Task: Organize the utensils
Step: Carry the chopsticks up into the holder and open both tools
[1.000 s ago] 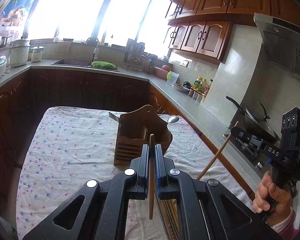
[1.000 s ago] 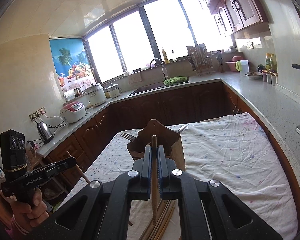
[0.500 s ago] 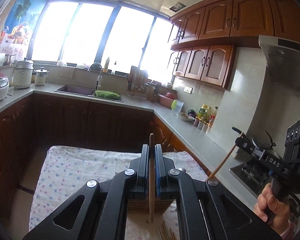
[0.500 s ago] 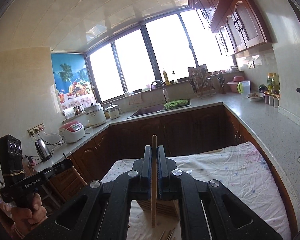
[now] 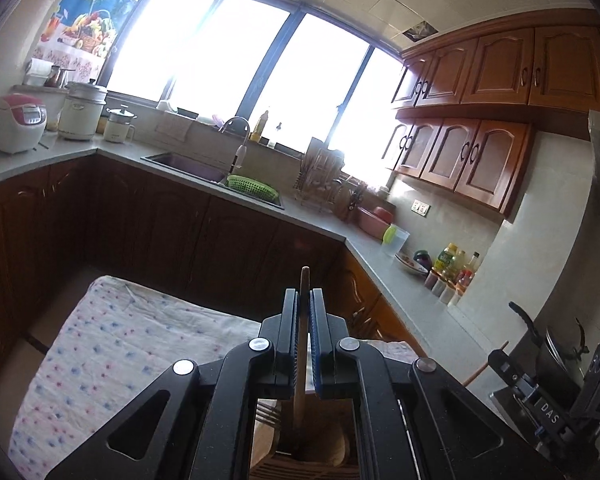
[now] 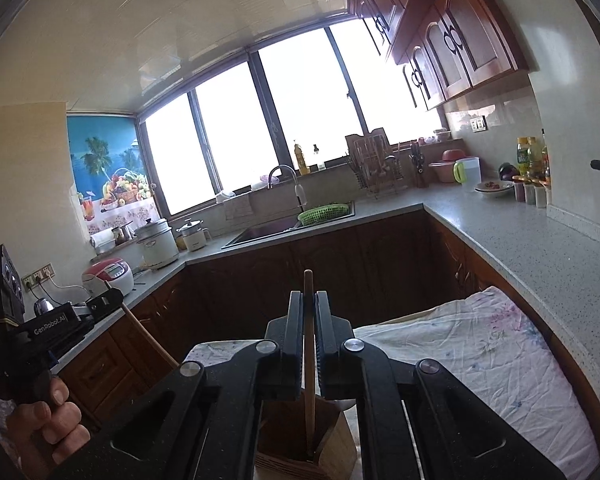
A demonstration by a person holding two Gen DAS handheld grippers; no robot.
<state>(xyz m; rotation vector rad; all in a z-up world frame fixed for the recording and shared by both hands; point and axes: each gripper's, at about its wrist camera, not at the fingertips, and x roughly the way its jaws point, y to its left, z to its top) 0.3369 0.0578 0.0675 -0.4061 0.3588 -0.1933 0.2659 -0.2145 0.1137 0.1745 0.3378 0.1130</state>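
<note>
left gripper (image 5: 304, 344) — jaws clamped on a chopstick (image 5: 301, 320), upright, lower end down in the wooden holder (image 5: 304, 452) | right gripper (image 6: 309, 344) — pinching another chopstick (image 6: 309, 360), tip inside the holder | holder on the floral cloth (image 5: 100, 352)

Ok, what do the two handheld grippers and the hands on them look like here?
Both grippers are matte black with silver pivot bolts. The left gripper has blue pads and white "GenRobot.AI" lettering; the right gripper reads "DAS". The left hand is bare, with a floral sleeve.
</note>
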